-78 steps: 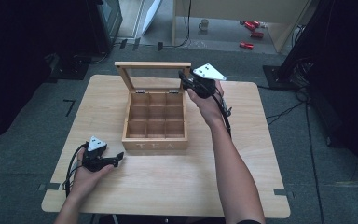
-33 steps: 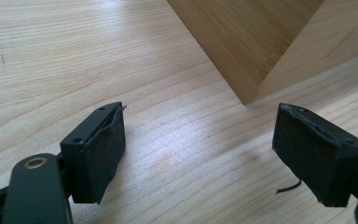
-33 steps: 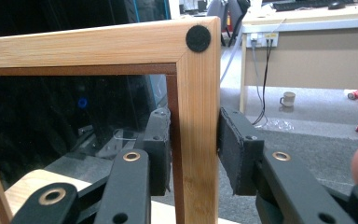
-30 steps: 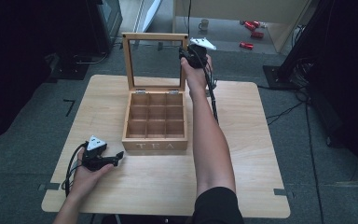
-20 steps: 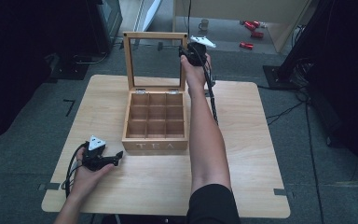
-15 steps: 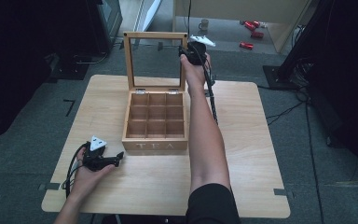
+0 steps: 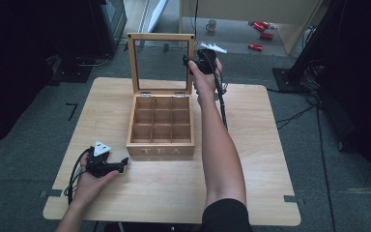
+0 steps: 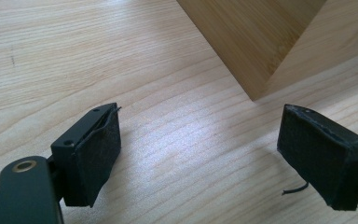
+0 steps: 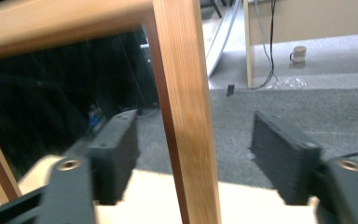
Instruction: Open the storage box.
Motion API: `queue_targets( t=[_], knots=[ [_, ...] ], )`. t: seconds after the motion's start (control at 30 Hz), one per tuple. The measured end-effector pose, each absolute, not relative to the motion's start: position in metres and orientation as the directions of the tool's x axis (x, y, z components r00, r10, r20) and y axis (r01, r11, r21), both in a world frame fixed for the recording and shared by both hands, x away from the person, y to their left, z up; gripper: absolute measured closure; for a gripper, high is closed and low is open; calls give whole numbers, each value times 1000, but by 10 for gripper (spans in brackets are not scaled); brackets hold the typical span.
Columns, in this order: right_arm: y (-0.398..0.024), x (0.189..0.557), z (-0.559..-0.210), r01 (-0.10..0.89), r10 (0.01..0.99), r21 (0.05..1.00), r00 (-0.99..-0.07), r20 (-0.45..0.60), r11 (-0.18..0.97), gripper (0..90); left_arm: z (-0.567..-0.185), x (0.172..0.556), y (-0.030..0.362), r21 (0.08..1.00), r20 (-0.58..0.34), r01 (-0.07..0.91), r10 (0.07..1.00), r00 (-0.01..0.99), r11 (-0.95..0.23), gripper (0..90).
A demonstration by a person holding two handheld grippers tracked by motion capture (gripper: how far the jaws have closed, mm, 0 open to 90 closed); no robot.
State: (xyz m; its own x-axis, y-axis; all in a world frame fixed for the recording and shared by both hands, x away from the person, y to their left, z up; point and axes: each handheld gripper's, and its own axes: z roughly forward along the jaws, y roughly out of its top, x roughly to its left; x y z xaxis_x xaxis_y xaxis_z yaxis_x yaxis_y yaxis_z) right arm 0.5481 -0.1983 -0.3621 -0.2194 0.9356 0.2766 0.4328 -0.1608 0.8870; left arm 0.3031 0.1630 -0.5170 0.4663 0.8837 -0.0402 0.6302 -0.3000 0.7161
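Grey carpet is stretching around a pale wooden surface [image 7: 251,159] with rounded corners, and beyond it a mug [image 7: 212,25] and three red objects [image 7: 261,35] are lying on the floor by a light wooden panel.

From the high view, a bamboo tea box [image 7: 161,130] is sitting near the middle of the surface, divided into nine square compartments in three rows of three, with "TEA" lettered on its front wall. Its framed lid [image 7: 161,60] is standing upright on two small metal hinges, a see-through pane filling the frame. Two forearms are reaching in: the left gripper [image 7: 117,165] is resting low on the surface just beside the box's front left corner, and the right gripper [image 7: 192,62] is hovering at the lid's right upright.

The left gripper view is giving what the high view cannot: the grain of the surface up close, a sharp bottom corner of the box [image 8: 256,95], and the two black padded jaws standing wide apart with nothing between them, a frayed thread hanging off one pad.

The right gripper view is showing the lid's right upright [image 9: 186,116] passing between its two jaws, which are spread wide, clear of the wood on both sides. The pane is reflecting dark shapes.
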Motion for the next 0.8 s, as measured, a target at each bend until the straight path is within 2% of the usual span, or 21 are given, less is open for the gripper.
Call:
queue_targets(
  t=[0.27,0.6,0.8],
  knots=[
    [-211,517,-369,449,931,884,-247,267,-134,135,-517,303,164,715,-40,631,883,467,-301,144],
    [-233,470,-378,467,947,883,-264,186,-43,104,-517,302,162,719,-36,628,886,463,-299,150],
    [-250,444,-385,476,944,879,-281,173,-19,90,-517,302,162,718,-31,626,884,466,-305,155]
  ],
)
